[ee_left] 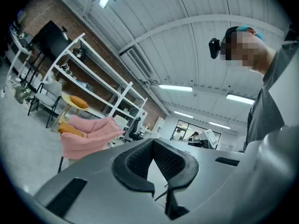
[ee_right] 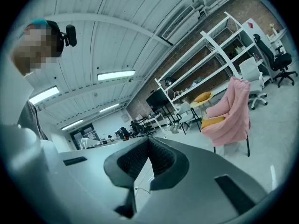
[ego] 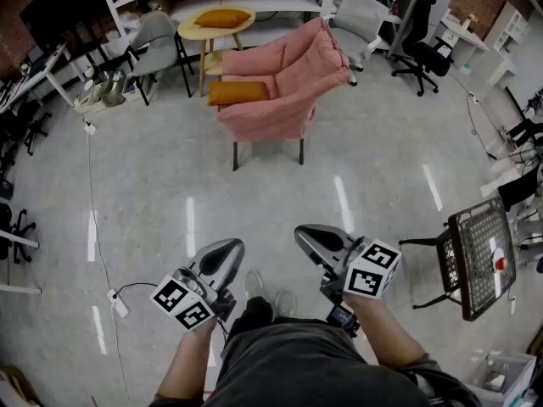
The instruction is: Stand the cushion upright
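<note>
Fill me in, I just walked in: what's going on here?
A person stands holding the left gripper and the right gripper, both shut and empty, well short of the pink armchair across the floor. An orange cushion lies flat on its seat, not yet stood up. A second cushion lies on the round table behind.

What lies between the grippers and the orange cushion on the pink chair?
Bare grey floor only, per the head view, from the left gripper and right gripper to the cushion.
</note>
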The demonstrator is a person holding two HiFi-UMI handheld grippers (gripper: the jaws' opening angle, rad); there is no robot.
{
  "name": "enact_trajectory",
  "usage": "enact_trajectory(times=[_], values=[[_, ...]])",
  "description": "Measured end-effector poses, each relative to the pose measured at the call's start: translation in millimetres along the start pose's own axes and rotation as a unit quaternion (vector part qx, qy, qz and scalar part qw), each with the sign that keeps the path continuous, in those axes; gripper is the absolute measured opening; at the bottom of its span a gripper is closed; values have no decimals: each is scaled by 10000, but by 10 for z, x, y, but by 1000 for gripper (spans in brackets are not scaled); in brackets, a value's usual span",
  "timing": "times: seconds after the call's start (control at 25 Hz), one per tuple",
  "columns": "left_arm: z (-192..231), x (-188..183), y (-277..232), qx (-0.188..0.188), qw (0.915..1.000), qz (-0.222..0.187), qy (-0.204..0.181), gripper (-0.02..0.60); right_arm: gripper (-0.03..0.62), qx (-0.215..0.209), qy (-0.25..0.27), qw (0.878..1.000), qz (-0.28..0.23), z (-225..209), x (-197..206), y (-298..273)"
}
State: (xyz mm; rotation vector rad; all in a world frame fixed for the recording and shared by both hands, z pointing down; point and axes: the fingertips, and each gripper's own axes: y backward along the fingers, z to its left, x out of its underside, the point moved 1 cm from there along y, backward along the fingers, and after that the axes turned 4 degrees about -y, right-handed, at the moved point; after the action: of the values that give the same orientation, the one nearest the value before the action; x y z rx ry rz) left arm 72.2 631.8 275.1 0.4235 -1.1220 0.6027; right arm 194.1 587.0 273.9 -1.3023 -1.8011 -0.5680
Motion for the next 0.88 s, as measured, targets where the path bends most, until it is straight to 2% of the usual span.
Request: enact_trajectory(times=[0.28,0.44,0.6,0.88], values=[[96,26,29,-17,10000,-8,53,11,15,3,-19,10000,54,-33,54,-88],[249,3,30,-14,9999,46,132,11,15,-12,-208,9997,108,-91,46,-254],[545,-52,24,-22,9998,63,194,11,15,52,-123,9998,147,-175,0,-517],[1156,-364,-11,133,9998,4,148,11,17,147,109,9998,117,-248,-194,-1079]])
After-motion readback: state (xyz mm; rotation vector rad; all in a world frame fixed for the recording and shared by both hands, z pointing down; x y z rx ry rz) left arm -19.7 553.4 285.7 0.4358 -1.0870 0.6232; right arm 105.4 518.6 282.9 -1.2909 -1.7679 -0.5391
